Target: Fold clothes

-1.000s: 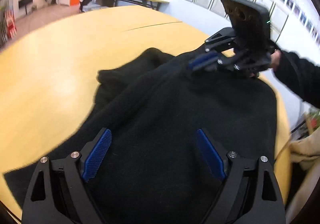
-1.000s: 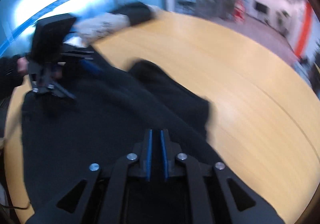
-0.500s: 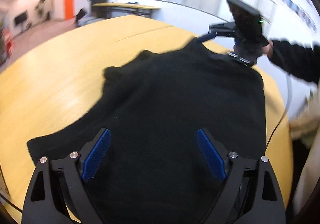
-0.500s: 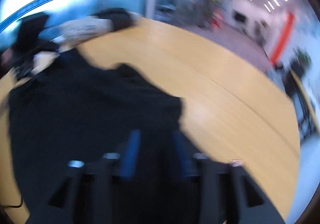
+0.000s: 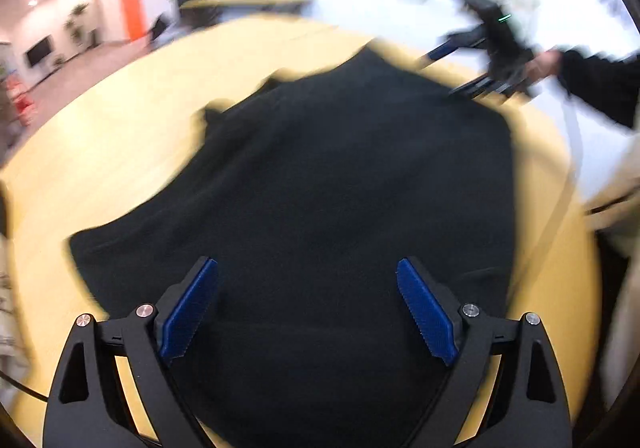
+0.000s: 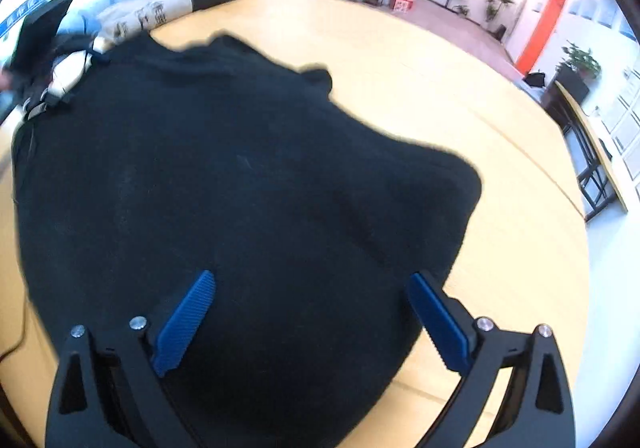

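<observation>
A black garment (image 5: 340,188) lies spread on the light wooden table (image 5: 100,152); it also fills the right wrist view (image 6: 224,184). My left gripper (image 5: 308,306) is open and empty, above the near part of the garment. My right gripper (image 6: 312,318) is open and empty, above the garment's other end. In the left wrist view the right gripper (image 5: 460,68) shows blurred at the far edge of the garment. In the right wrist view the left gripper's body (image 6: 36,32) shows at the far left.
A pile of beige and black clothes (image 6: 168,4) lies at the far edge of the table. A cable (image 5: 560,216) runs along the table's right edge. A beige cloth (image 5: 616,192) hangs off the table's right side.
My right gripper has opened and let go of the garment, then pulled back from it. The garment has dropped flat on the table. My left gripper stays open and has drawn back.
</observation>
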{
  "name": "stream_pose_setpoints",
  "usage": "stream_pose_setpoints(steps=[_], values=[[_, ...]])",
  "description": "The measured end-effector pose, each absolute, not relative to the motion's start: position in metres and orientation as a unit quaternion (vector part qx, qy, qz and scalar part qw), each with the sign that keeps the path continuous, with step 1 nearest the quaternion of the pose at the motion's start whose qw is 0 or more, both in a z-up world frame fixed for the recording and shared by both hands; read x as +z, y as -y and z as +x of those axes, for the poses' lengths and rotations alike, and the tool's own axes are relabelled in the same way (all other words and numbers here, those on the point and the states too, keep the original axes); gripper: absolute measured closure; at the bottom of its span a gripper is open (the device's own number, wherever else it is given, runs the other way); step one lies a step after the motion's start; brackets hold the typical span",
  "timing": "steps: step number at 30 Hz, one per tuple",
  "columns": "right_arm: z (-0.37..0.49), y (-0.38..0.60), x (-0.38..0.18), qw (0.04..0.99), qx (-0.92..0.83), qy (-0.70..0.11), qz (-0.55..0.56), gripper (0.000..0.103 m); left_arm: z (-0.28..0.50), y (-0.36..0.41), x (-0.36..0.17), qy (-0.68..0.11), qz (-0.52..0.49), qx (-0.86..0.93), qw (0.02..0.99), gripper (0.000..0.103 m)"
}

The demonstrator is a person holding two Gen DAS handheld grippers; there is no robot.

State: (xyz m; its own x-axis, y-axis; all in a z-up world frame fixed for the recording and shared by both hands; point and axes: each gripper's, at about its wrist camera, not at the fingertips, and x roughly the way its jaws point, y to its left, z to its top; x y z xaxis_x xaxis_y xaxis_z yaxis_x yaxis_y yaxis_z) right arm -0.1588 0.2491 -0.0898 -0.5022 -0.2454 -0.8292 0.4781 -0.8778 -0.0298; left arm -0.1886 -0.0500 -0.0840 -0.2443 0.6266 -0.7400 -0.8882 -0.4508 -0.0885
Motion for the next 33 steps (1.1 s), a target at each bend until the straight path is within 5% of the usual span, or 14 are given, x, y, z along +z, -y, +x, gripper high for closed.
stream_pose_setpoints(steps=[4, 6, 10, 18, 22, 27, 33], values=[[-0.125, -0.184, -0.089, 0.296, -0.849, -0.129, 0.419, 0.003, -0.166, 0.037, -0.124, -0.235, -0.395, 0.757, 0.465, 0.01], [-0.114, -0.169, -0.12, 0.272, -0.838, -0.187, 0.435, 0.003, -0.16, 0.047, -0.131, -0.213, -0.373, 0.776, 0.461, 0.01], [-0.085, -0.218, -0.135, 0.226, -0.862, -0.1, 0.442, 0.003, -0.153, 0.055, -0.132, -0.214, -0.359, 0.792, 0.444, 0.01], [-0.058, -0.221, -0.128, 0.156, -0.884, -0.128, 0.423, 0.005, -0.165, 0.037, -0.144, -0.224, -0.36, 0.813, 0.4, 0.011], [-0.027, -0.241, -0.072, 0.163, -0.912, -0.06, 0.371, 0.007, -0.148, 0.059, -0.106, -0.191, -0.38, 0.82, 0.384, 0.012], [0.03, -0.331, -0.008, 0.137, -0.935, 0.065, 0.319, 0.006, -0.085, 0.155, 0.005, -0.099, -0.332, 0.87, 0.35, 0.005], [0.054, -0.427, -0.024, 0.054, -0.927, 0.125, 0.35, 0.005, -0.053, 0.202, 0.041, -0.082, -0.347, 0.887, 0.294, 0.0]])
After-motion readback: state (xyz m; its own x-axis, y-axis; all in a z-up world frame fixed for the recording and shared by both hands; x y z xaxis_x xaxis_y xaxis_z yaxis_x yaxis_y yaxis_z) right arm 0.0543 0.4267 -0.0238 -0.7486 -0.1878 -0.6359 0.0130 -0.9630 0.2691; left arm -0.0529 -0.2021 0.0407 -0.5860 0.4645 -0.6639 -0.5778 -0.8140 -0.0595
